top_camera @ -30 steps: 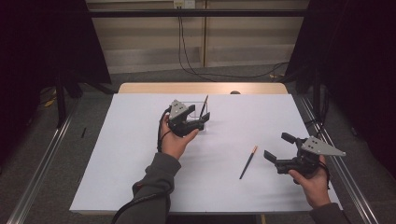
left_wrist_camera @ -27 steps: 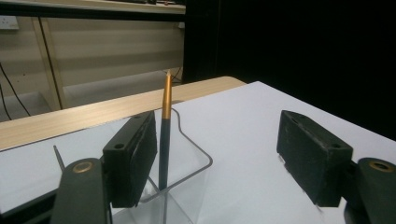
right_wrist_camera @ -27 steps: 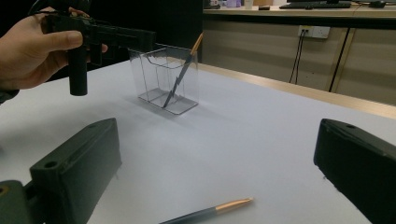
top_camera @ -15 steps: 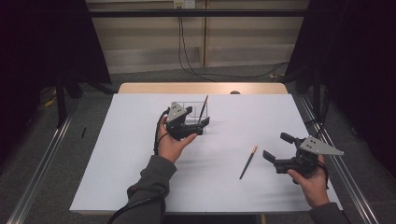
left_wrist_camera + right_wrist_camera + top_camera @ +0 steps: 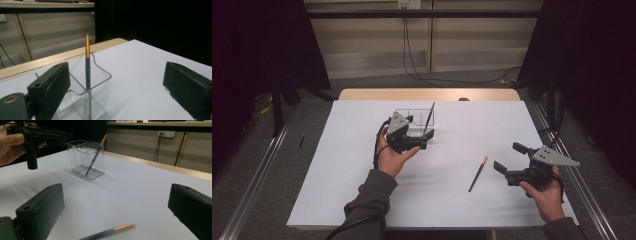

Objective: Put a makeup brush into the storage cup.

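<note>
Left gripper, jaws just opened and released, beside clear holder containing 1 leaning pen. Second pen lies flat on white table, near right gripper, spread and empty. Pen likely light, stiff, slippery; grasp mid-barrel.

The left gripper, its jaws just opened wide and gripping nothing, hovers near the table's far edge, while the right gripper, jaws apart, hangs near the right edge.
</note>
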The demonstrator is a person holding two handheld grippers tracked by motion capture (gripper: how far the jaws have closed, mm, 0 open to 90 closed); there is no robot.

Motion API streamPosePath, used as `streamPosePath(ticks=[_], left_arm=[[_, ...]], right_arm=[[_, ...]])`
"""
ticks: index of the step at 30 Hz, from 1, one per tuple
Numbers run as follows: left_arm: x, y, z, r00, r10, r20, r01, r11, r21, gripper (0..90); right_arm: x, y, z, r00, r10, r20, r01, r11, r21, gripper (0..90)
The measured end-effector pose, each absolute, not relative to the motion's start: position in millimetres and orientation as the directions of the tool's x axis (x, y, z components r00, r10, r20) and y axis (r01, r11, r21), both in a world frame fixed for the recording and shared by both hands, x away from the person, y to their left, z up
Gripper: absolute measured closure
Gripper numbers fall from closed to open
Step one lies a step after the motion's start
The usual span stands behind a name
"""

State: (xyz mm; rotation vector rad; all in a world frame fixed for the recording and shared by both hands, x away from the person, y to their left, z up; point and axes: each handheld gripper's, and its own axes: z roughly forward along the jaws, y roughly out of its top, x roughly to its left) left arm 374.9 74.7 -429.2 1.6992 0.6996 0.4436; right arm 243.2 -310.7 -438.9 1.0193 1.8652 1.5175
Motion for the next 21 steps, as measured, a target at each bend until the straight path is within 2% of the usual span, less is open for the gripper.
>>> streamPosePath(ticks=[9, 11, 13, 21], left_arm=[[369, 83, -431, 0.766, 0.638, -0.072, 0.195, -0.124, 0.973, 2.4], [368, 86, -430, 0.773, 0.633, -0.045, 0.177, -0.148, 0.973, 2.1], [366, 87, -431, 0.782, 0.620, -0.071, 0.185, -0.121, 0.975, 2.1], [361, 95, -429, 0.790, 0.610, -0.065, 0.180, -0.129, 0.975, 2.0]], right_arm=[[242, -311, -439, -0.570, 0.819, 0.056, 0.225, 0.090, 0.970, 0.4], [242, -311, -439, -0.570, 0.819, 0.060, 0.227, 0.087, 0.970, 0.4], [242, -311, -439, -0.571, 0.819, 0.056, 0.227, 0.091, 0.970, 0.4], [241, -310, -439, -0.571, 0.818, 0.061, 0.230, 0.088, 0.969, 0.4]])
